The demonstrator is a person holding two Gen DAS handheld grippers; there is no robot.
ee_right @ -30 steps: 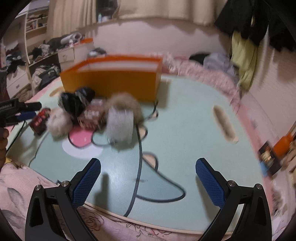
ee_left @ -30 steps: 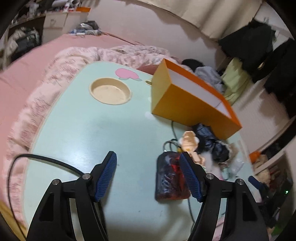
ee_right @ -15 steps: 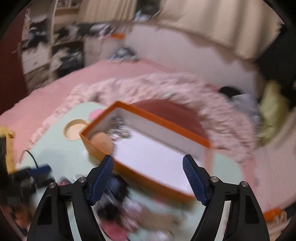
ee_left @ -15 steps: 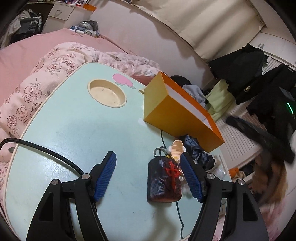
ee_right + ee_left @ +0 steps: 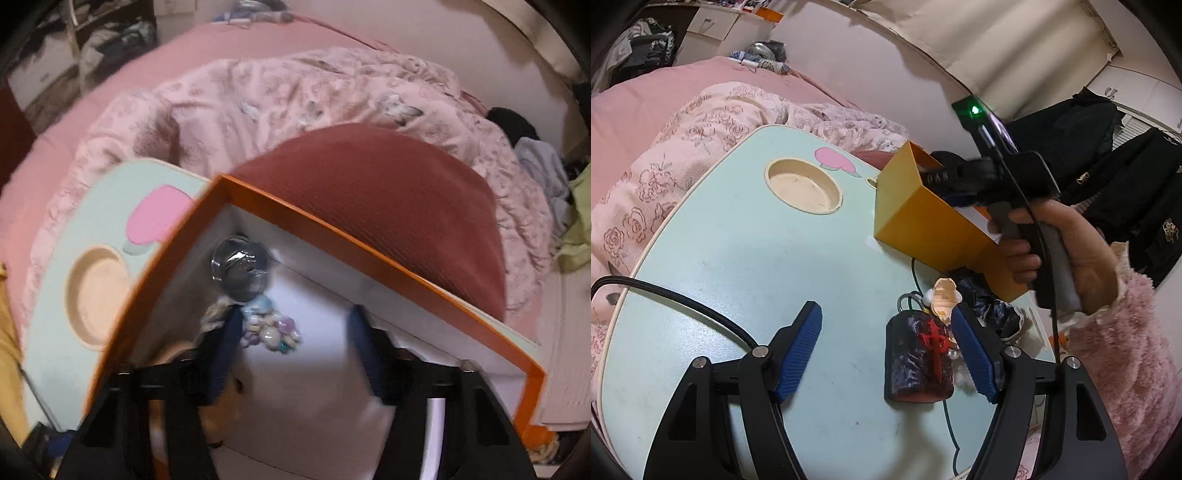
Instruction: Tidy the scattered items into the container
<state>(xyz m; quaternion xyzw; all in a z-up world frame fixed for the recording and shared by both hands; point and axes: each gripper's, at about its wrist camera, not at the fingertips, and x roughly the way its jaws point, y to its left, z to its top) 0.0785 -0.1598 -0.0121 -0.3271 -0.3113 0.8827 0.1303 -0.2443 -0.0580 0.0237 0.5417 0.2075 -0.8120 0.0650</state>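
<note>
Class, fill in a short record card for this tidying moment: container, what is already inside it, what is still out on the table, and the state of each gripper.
container: orange cardboard box with white lining, open, on the pale green table
inside box: clear round plastic capsule in a corner; pastel bead cluster beside it
still on table: dark block with red mark, cream shell-shaped toy, dark crumpled item
left gripper: open, low over table, the block between its fingers, not gripped
right gripper: open, over box interior, holding nothing

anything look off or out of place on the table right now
Yes. A dark pouch with a red charm, a cream shell-like toy and black bits lie tangled beside the orange box, not in it. Nothing looks spilled or broken.
</note>
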